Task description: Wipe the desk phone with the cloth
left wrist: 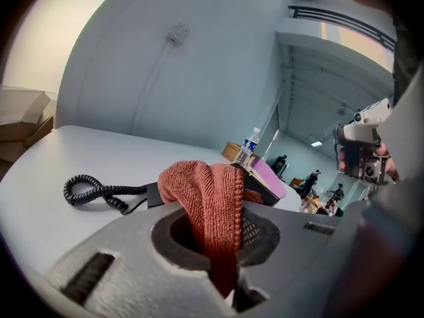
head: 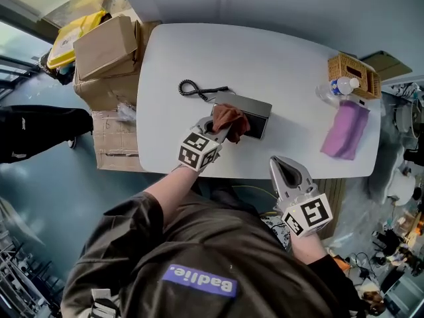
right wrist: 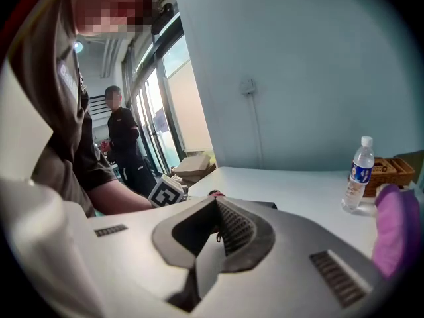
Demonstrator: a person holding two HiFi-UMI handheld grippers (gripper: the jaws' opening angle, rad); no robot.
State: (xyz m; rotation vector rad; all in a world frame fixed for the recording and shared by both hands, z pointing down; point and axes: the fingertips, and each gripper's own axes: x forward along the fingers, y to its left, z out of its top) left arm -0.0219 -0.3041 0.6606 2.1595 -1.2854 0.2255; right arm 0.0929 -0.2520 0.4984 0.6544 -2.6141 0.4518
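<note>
Fingers of the left gripper (head: pixel 220 132) were clamped on the rust cloth (head: pixel 230 119), pressed onto the desk phone (head: pixel 257 113) mid-desk (head: pixel 285 65). Right gripper (head: pixel 289 173) hovered closed and empty. Wiping well probably needed light, even strokes that left the phone unmoved.

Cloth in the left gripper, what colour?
The cloth is rust red; left gripper view shows it best.

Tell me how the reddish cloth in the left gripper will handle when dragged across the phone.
Likely floppy: the cloth hangs in limp folds from the left gripper, which is shut on it. Its knitted weave looks grippy, so it probably won't slip out. It seems light, so it should hardly shift the desk phone.
</note>
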